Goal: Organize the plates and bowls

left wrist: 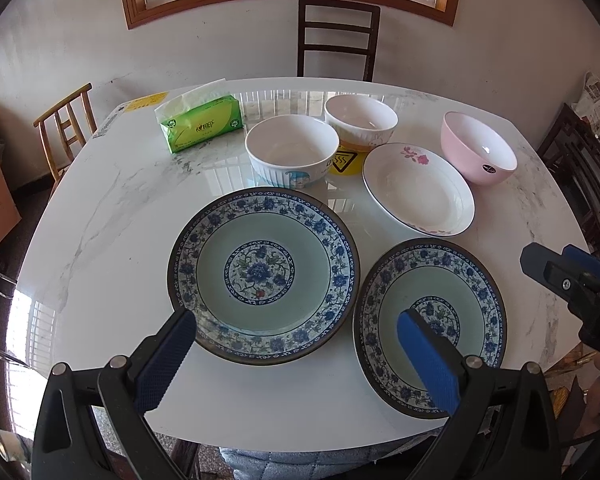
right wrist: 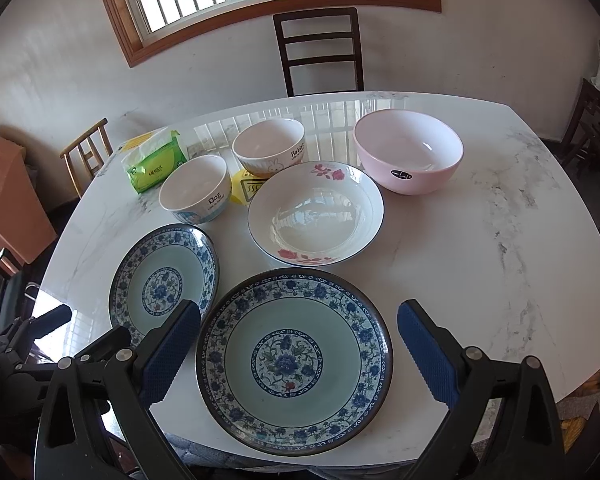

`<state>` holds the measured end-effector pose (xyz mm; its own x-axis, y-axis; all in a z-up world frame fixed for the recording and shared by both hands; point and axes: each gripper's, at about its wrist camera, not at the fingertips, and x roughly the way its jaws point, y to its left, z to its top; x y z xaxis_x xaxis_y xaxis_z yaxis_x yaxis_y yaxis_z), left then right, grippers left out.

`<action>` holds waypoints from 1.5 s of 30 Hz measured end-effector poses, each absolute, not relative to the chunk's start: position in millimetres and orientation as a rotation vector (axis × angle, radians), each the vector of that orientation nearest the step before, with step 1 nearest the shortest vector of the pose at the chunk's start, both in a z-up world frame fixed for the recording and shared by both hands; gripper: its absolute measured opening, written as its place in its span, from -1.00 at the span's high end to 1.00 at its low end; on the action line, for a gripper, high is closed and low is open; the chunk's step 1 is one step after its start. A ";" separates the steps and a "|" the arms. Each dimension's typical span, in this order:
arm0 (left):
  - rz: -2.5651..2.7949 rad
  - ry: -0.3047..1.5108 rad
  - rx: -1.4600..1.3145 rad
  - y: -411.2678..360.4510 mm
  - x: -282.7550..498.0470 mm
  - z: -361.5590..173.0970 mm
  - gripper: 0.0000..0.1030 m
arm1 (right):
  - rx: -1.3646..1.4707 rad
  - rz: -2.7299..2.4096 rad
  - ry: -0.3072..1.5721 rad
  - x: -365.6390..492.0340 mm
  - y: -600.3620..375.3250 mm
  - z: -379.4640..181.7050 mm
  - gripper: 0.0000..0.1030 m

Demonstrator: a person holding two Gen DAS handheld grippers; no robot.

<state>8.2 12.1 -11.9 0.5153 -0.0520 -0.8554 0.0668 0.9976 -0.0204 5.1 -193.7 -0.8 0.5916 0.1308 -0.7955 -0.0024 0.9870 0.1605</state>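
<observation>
Two blue-patterned plates lie side by side near the front of the marble table point(left wrist: 100, 240). My left gripper point(left wrist: 296, 316) hovers open over the near rim of the left plate point(left wrist: 263, 274), holding nothing. The right plate point(right wrist: 294, 360) sits below my right gripper point(right wrist: 299, 306), which is open and holds nothing. Behind them are a white flowered plate point(right wrist: 315, 212), a "Dog" bowl point(right wrist: 194, 188), a "Rabbit" bowl point(right wrist: 268, 150) and a pink bowl point(right wrist: 408, 150), all standing apart. In the left wrist view the right gripper point(left wrist: 560, 272) shows at the right edge.
A green tissue pack point(left wrist: 200, 122) lies at the back left, and a yellow sticker point(left wrist: 344, 162) is between the two white bowls. A dark chair point(left wrist: 338, 36) stands behind the table and a wooden chair point(left wrist: 66, 128) at its left. The table's right side point(right wrist: 480, 260) is bare.
</observation>
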 end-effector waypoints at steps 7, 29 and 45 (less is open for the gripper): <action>-0.051 1.035 0.016 12.4 9.4 -13.4 -1.00 | 0.147 0.077 0.935 5.7 -192.3 -1.1 -0.90; -0.038 1.051 0.028 12.4 10.0 -16.4 -1.00 | 0.151 0.096 0.937 5.0 -193.0 1.1 -0.82; -0.039 1.059 0.032 12.7 9.7 -19.0 -1.00 | 0.156 0.101 0.943 5.7 -191.3 0.7 -0.78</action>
<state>9.7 12.7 -19.0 0.4892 -0.0166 -0.8720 0.0473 0.9989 0.0075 5.7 -191.3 0.7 0.5842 0.1541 -0.7968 -0.0179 0.9840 0.1773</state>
